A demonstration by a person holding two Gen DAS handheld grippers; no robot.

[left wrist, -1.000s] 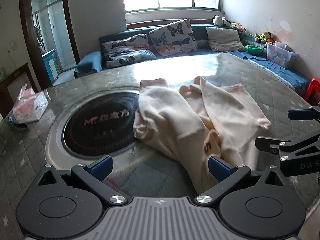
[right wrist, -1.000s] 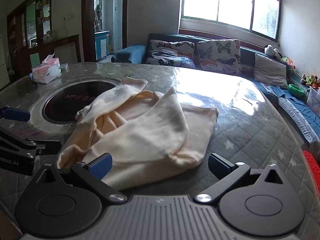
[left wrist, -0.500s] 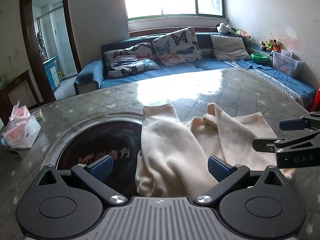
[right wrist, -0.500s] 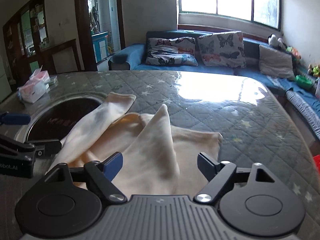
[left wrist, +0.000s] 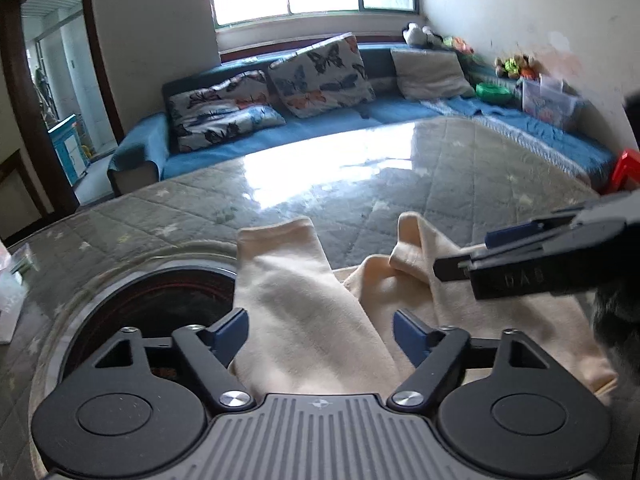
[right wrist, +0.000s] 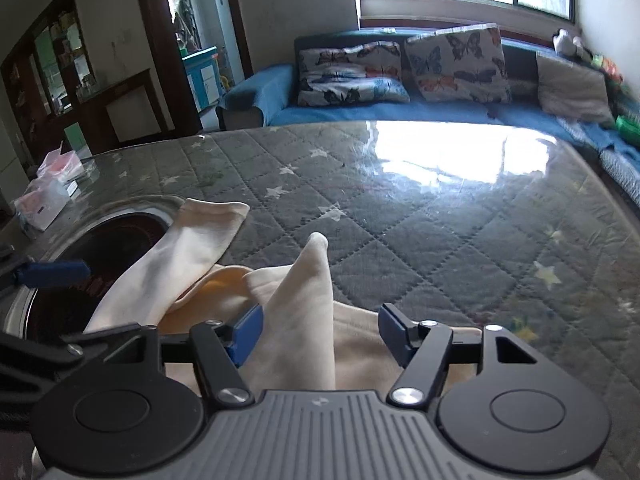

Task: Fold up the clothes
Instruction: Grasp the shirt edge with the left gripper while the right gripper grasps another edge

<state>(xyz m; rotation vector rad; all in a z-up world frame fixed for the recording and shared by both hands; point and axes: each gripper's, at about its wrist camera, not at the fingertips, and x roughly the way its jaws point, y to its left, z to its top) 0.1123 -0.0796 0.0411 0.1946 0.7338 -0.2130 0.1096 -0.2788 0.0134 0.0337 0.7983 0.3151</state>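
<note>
Cream garment [left wrist: 316,320] between both open jaws

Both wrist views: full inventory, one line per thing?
garment: 1, cream, crumpled on table near both grippers
table: 1, grey quilted star cover under glossy sheet
round inset: 1, black, in table, left of garment
tissue pack: 1, pink-white, table's left edge
sofa: 1, blue, under window
butterfly pillows: 2, on sofa
plain cushion: 1, beige, on sofa
left gripper: open, over garment
right gripper: open, over garment
</note>
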